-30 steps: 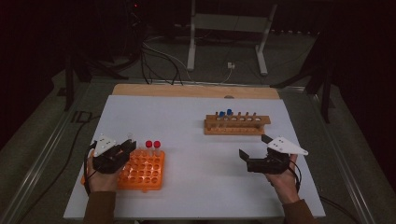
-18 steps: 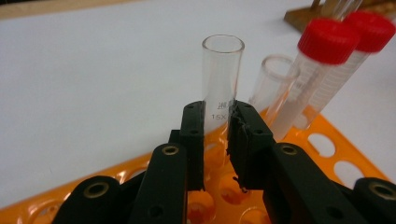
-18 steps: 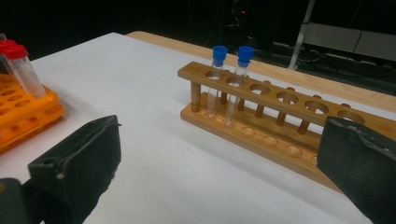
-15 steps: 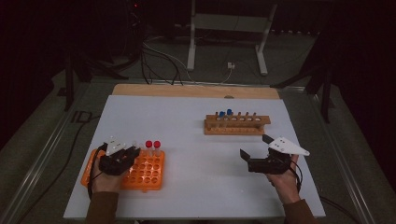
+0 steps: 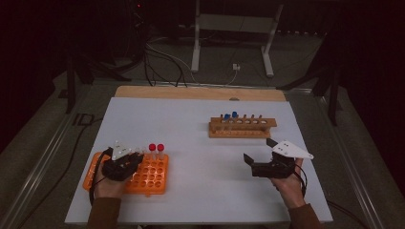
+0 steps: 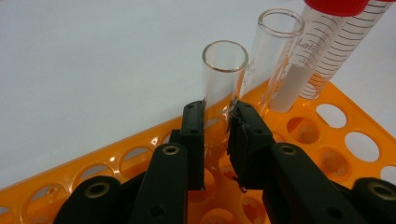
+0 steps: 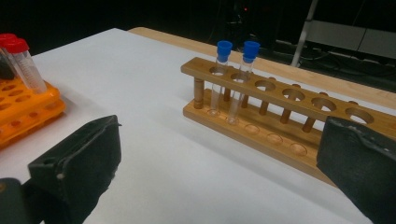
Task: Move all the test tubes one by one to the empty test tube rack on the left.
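My left gripper (image 5: 133, 161) is over the left part of an orange tube rack (image 5: 154, 182). Its jaws are shut on a clear uncapped tube (image 6: 224, 70) that stands in the rack (image 6: 343, 109), gripped low on its wall by my left gripper (image 6: 217, 119). A second open clear tube (image 6: 276, 44) stands just behind it, and two red-capped tubes (image 6: 329, 32) beyond. My right gripper (image 5: 251, 165) hovers open, with nothing between its fingers, in front of a wooden rack (image 5: 248, 129). That wooden rack (image 7: 289, 123) holds two blue-capped tubes (image 7: 223, 53).
The white table surface (image 5: 191, 124) lies between the two racks. Most holes of the wooden rack are unfilled. A wooden strip (image 5: 191, 92) runs along the table's far edge, with cables and a metal stand on the floor behind it.
My left gripper has shifted slightly right and down onto the orange rack and closed on the clear tube. The right gripper has barely moved.
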Demonstrator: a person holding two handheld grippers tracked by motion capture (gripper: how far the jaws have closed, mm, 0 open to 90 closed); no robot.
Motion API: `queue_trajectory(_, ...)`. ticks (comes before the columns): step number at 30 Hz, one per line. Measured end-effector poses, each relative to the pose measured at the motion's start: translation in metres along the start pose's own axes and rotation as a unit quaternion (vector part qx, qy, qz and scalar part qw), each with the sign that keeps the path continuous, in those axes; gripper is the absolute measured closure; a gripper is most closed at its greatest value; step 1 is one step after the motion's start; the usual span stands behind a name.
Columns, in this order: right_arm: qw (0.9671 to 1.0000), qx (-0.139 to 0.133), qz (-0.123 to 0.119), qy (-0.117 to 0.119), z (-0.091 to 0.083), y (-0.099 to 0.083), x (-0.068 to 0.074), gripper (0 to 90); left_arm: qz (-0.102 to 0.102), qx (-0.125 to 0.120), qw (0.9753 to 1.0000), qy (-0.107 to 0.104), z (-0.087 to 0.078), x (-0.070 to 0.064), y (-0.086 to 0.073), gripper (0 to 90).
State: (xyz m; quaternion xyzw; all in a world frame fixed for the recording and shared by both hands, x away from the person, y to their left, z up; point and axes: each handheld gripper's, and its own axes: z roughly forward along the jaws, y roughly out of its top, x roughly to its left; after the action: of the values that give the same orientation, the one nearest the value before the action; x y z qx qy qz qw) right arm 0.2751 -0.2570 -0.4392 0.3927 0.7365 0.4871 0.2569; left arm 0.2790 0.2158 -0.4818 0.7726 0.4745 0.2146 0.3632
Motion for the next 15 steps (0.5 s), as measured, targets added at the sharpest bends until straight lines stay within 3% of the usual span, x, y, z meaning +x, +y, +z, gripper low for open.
queue_trajectory(7, 1.0000, -0.002, 0.000, -0.001, -0.001, 0.001, -0.001, 0.1, -0.007, -0.006, 1.0000, -0.001, -0.003, 0.000, -0.001, 63.1)
queue_trajectory(11, 1.0000, -0.006, 0.000, -0.003, -0.001, 0.005, -0.002, 0.1, -0.016, -0.037, 0.9991, -0.010, -0.013, 0.002, 0.001, 55.1)
queue_trajectory(15, 0.9999, -0.011, 0.001, -0.005, 0.000, 0.011, -0.002, 0.1, -0.028, -0.074, 0.9966, -0.023, -0.022, 0.005, 0.001, 43.1)
